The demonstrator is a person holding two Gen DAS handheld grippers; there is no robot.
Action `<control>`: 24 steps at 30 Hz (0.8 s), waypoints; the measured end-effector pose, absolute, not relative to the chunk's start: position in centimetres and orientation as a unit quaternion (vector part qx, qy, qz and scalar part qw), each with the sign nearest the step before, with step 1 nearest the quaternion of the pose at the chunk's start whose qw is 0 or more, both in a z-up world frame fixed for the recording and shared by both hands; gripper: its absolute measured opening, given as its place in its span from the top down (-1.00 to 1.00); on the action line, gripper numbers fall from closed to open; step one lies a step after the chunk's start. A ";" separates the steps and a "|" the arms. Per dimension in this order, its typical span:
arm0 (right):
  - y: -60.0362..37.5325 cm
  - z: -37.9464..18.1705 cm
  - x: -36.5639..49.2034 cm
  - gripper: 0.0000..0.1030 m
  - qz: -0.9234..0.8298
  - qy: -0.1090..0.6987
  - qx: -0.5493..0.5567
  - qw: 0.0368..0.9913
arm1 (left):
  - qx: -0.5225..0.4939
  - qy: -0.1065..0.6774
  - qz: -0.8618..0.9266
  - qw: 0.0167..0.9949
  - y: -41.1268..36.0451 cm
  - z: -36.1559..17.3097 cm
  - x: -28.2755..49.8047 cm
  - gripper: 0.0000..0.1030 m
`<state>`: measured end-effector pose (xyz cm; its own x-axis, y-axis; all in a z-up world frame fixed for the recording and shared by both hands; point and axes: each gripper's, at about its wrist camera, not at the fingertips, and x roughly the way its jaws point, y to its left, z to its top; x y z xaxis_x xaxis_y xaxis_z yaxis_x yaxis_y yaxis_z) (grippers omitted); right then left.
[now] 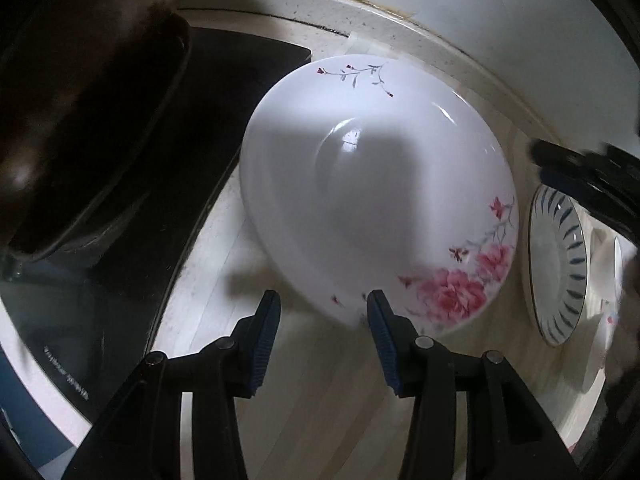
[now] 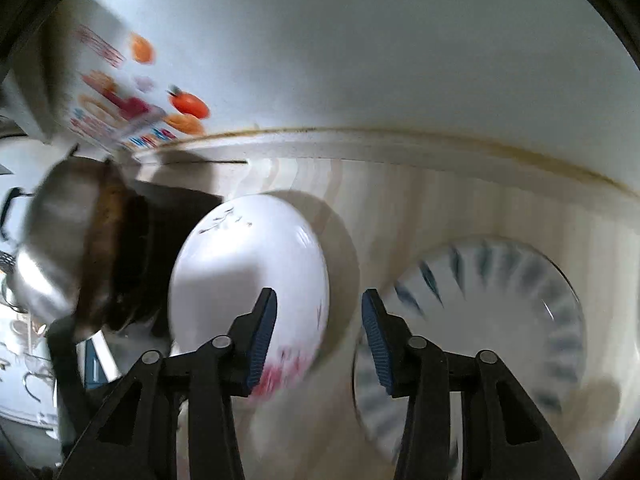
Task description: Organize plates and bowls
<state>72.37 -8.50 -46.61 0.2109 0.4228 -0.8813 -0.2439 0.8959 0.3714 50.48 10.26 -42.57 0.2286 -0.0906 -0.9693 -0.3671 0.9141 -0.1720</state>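
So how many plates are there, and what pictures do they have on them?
Plate with pink flowers: 1
Plate with blue stripes: 1
Total: 2 plates for sure. Something white sits at the far right edge of the left view, too blurry to count.

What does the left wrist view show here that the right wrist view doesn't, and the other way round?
Left wrist only: the pink flower print on the floral plate in sharp detail, and the right gripper entering at the right edge. Right wrist only: a steel pot beside the stove, and most of the blue-striped plate, though blurred. Both show the floral plate, the striped plate, the pale countertop, the dark stove, and open jaws holding nothing.
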 end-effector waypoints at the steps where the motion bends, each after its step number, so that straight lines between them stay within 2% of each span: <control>1: -7.8 -47.7 73.7 0.16 0.215 0.597 0.069 0.769 | -0.190 0.615 0.092 0.760 10.4 -42.8 50.6 0.16; 7: -4.7 -51.4 77.7 0.38 0.236 0.621 0.057 0.745 | -0.216 0.615 0.096 0.752 12.0 -44.6 51.9 0.21; 8: -4.3 -51.8 78.0 0.47 0.239 0.624 0.059 0.742 | -0.211 0.608 0.095 0.760 11.9 -44.6 52.1 0.31; 10: -3.7 -52.5 78.4 0.63 0.252 0.628 0.063 0.734 | -0.210 0.603 0.093 0.764 12.0 -44.7 52.1 0.36; 18: -3.7 -52.1 77.3 0.72 0.279 0.617 0.044 0.735 | -0.192 0.592 0.104 0.776 12.4 -44.5 51.6 0.37; 24: -6.0 -50.6 74.8 0.73 0.281 0.613 0.041 0.738 | -0.169 0.580 0.089 0.792 11.5 -42.3 51.1 0.36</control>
<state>74.83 -6.01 -50.62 0.0922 0.4646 -0.8807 -0.3635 0.8392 0.4046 51.11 11.46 -42.33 0.3105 -0.0549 -0.9490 -0.3378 0.9268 -0.1641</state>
